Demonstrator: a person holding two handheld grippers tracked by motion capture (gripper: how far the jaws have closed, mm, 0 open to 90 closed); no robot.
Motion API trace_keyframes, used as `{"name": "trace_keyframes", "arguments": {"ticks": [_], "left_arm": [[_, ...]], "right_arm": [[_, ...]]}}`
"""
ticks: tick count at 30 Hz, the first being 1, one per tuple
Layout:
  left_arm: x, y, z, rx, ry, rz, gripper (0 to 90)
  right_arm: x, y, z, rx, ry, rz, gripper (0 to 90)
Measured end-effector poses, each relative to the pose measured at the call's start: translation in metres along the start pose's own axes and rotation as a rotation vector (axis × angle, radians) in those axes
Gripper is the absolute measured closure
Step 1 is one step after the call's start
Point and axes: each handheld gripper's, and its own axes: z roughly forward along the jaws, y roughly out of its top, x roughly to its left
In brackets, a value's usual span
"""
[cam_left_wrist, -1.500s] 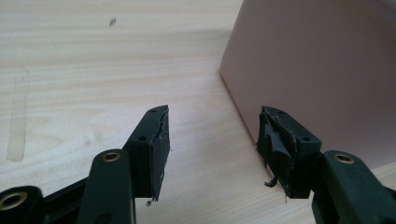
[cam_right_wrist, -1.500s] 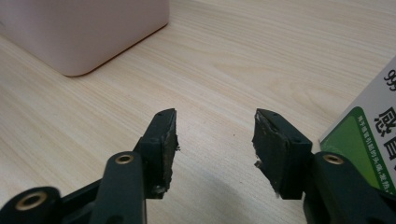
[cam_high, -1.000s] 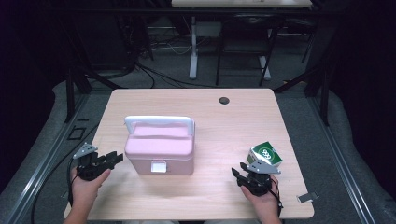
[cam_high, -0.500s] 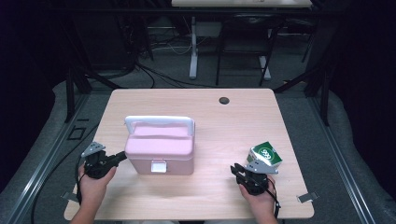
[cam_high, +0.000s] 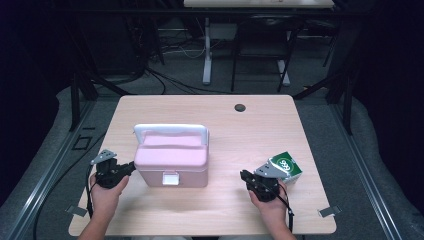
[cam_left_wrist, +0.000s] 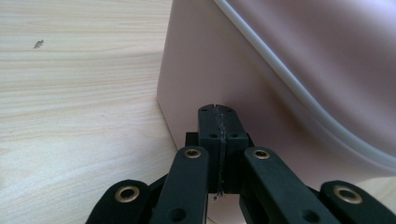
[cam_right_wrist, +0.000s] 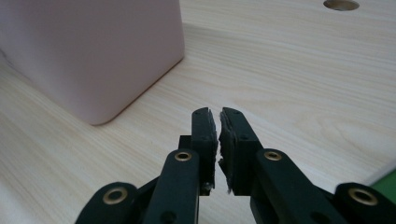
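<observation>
A pink lidded box (cam_high: 172, 160) with a white handle (cam_high: 171, 129) stands at the table's front middle. My left gripper (cam_high: 129, 167) is shut with nothing between its jaws, its tips right at the box's left wall. In the left gripper view the pads (cam_left_wrist: 218, 108) meet just before the pink wall (cam_left_wrist: 280, 70). My right gripper (cam_high: 244, 175) lies right of the box and points at it from a distance. Its jaws have just been closing and now stand all but together on nothing (cam_right_wrist: 218, 112). A green and white carton (cam_high: 284, 167) sits just behind the right hand.
The wooden table (cam_high: 260, 135) has a round cable hole (cam_high: 240, 107) near its far edge. Bare wood lies between the pink box (cam_right_wrist: 93, 46) and the right gripper. Chairs and desk legs stand on the dark floor beyond.
The left gripper's jaws went from open to shut and it edged right up to the box. The right gripper's jaws closed and it shifted left, away from the carton.
</observation>
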Motion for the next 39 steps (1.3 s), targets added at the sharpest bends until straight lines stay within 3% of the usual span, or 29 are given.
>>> {"name": "trace_keyframes", "arguments": {"ticks": [7,13,17,20,26,27,32,39], "left_arm": [[-0.007,0.001,0.006,0.008,0.008,0.018,90.0],[-0.005,0.003,0.009,0.004,-0.015,0.01,90.0],[-0.016,0.004,0.016,0.013,-0.045,0.029,90.0],[-0.022,0.005,0.019,0.02,-0.049,0.022,90.0],[-0.037,0.008,0.029,0.036,-0.044,0.058,90.0],[-0.039,0.008,0.03,0.032,-0.048,0.073,90.0],[-0.041,0.008,0.03,0.033,-0.056,0.079,90.0],[-0.042,0.006,0.025,0.033,-0.079,0.072,90.0]], "right_arm": [[0.003,0.017,0.016,-0.02,0.032,-0.002,88.3],[0.011,0.027,0.035,-0.028,0.084,0.011,89.0],[0.018,0.029,0.038,-0.037,0.096,-0.003,88.3],[0.019,0.029,0.038,-0.037,0.095,-0.012,88.2],[0.019,0.028,0.036,-0.052,0.064,-0.028,89.7],[0.017,0.026,0.034,-0.046,0.058,-0.006,89.9],[0.015,0.025,0.032,-0.052,0.092,0.018,90.0],[0.017,0.022,0.026,-0.036,0.087,0.027,90.0]]}}
